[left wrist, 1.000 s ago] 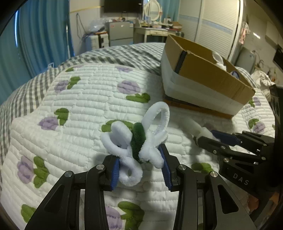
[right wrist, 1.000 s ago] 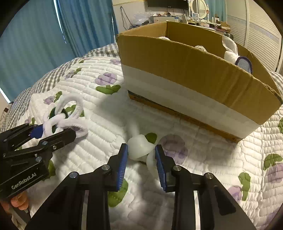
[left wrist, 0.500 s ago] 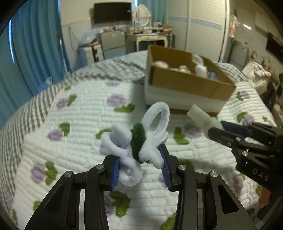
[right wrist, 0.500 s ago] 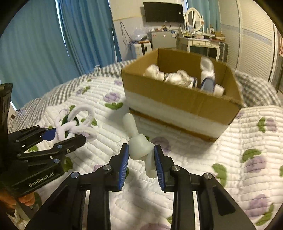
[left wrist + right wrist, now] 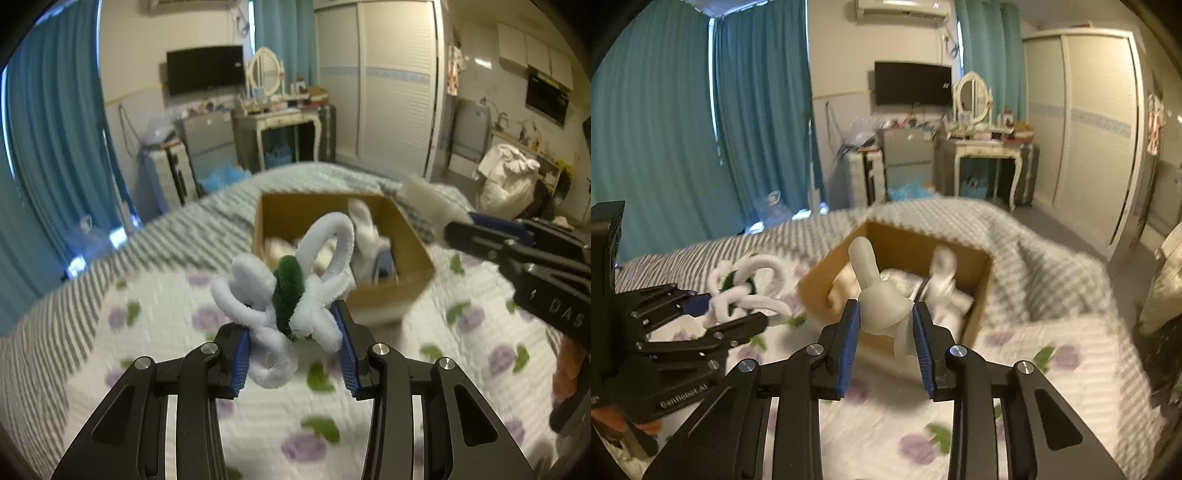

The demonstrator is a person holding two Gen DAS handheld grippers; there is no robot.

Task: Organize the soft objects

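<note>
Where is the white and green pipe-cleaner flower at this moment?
The pipe-cleaner flower is held up between the left tongs, above the floral quilt and in front of the cardboard box, centred in the left wrist view.

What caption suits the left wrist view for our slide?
Left tongs grip a white-and-green pipe-cleaner flower above the quilt, facing the open cardboard box.
</note>
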